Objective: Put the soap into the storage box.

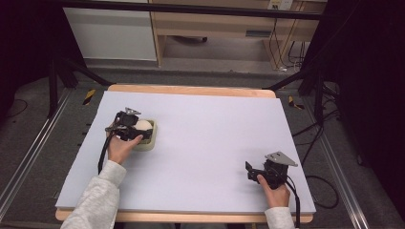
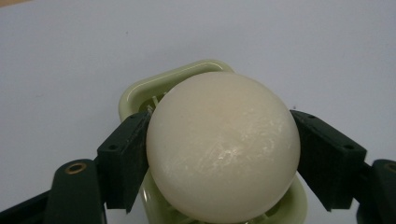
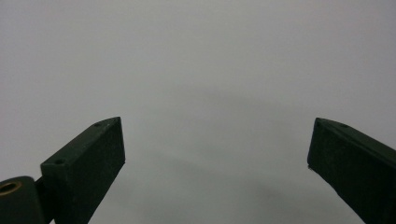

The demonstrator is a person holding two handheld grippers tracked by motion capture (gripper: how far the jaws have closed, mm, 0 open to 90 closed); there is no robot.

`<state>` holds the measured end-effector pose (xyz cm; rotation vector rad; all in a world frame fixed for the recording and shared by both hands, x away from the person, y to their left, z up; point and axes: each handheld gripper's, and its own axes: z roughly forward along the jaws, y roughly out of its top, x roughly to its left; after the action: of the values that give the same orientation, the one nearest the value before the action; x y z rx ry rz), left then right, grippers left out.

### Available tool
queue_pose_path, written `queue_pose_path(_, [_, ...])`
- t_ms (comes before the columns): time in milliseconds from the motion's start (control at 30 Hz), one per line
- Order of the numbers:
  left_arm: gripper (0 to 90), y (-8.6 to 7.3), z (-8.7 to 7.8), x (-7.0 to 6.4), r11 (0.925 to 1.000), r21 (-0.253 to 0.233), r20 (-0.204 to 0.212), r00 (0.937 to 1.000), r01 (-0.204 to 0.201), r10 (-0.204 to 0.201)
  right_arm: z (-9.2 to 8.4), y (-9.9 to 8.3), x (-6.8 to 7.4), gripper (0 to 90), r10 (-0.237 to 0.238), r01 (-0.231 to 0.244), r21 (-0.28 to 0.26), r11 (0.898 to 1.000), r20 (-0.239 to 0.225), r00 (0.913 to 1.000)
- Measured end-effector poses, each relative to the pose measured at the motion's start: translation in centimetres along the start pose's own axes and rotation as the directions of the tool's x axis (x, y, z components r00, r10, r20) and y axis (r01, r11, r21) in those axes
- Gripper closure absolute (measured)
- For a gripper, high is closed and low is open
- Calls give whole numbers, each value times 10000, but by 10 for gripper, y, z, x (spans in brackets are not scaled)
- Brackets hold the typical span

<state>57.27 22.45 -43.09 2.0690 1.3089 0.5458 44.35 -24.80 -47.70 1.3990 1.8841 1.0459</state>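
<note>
- Left tool (image 2: 219,154) clamps a cream-white egg (image 2: 223,147) between its two black jaws, one pressed to each side of the shell, as the left gripper view shows.
- Egg sits directly over a pale green, square-cornered slicer tray (image 2: 140,93), whose rim shows behind and below it; whether the shell rests on the tray's ribs cannot be told.
- From the high view, the left tool (image 1: 136,130) and the person's left hand (image 1: 122,148) are at the tray (image 1: 152,143) on the left half of the lilac-grey desk (image 1: 210,133), toward its middle depth.
- Right tool (image 3: 217,154) is released, its jaws spread wide with nothing but bare desk surface between them.
- In the high view the right tool (image 1: 253,172) rests in the person's right hand (image 1: 276,193) near the desk's front right corner, well apart from the egg and tray.
- Grey sleeves come in from the bottom edge.
</note>
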Motion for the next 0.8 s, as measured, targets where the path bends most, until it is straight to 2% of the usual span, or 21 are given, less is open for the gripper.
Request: queue_pose_path(800, [241, -9, 8, 0, 9996, 293, -98, 9999, 45, -42, 0, 0, 0, 45, -41, 41, 2, 10000, 16, 10000])
